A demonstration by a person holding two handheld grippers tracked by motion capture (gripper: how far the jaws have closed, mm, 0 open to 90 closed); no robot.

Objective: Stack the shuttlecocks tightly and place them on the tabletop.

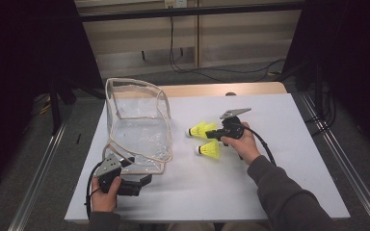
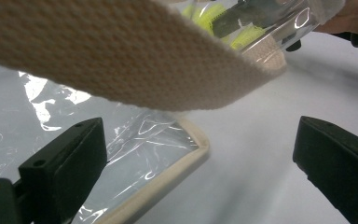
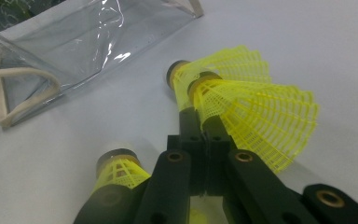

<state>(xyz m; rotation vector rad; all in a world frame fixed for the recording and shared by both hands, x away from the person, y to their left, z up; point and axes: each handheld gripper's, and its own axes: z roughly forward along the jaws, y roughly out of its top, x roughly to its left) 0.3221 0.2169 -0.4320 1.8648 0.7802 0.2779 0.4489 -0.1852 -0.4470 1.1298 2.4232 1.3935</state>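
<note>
A white worktop [image 1: 270, 183] sits in a dark room, with grey floor around it and a pale wall behind. The landmark is the clear bag [image 1: 137, 130], a see-through pouch edged in beige webbing, standing open on the left half of the board. Just right of the bag, the right gripper [image 1: 212, 133] has its fingers [image 3: 200, 140] pressed together on the mesh skirt of a yellow shuttlecock [image 1: 200, 130], whose cork nose points toward the bag while its skirt points back to the hand. In the right gripper view two yellow skirts overlap at the fingers, so I cannot tell whether one or two are pinched. Another shuttlecock [image 1: 208, 150] lies on the board just nearer the person, also right of the bag, cork toward it. At the bag's near corner, the left gripper [image 1: 147, 179] has its fingers [image 2: 65, 163] spread either side of the webbing rim [image 2: 121, 56], apparently not yet clamped. The pinched shuttlecock's long axis already runs toward the bag's right wall, so the coming move likely means lifting it up and over the rim; the right hand is nearer.
</note>
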